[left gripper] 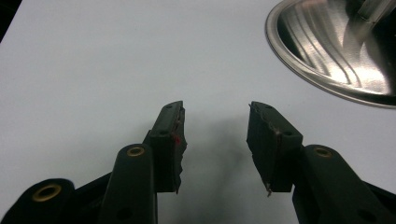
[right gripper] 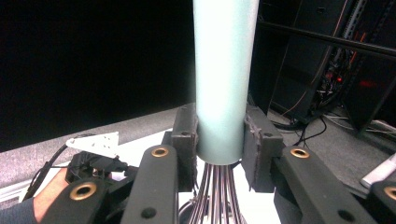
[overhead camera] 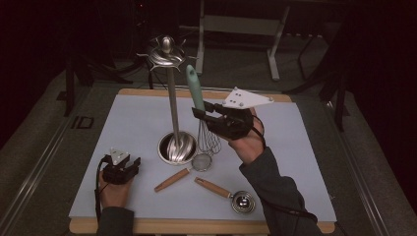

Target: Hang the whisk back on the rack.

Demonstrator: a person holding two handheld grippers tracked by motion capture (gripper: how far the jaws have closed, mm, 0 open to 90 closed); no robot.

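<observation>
Dark room all round us, with metal frame legs and cables behind; our worktop (overhead camera: 98, 147) is a pale blue mat on a wooden board, plain and matte.

Our right tool (overhead camera: 200, 112) is clamped on the whisk (overhead camera: 196, 93), jaws pressed to the lower end of its pale green handle, right above where the wires gather. The whisk stands nearly upright, wire cage hanging below the tool and handle rising above it, just beside the steel hanging stand (overhead camera: 172, 98) with its hooked crown and bowl-shaped base.

We judge the whisk light, its handle stiff and smooth, possibly a little slippery; the wires look springy, so the handle is the place to hold. Below the tool lie a small strainer (overhead camera: 201, 161) and a wooden-handled measuring spoon (overhead camera: 243, 201).

Our left tool (left gripper: 215, 135) rests on the worktop, jaws apart with nothing between them.
</observation>
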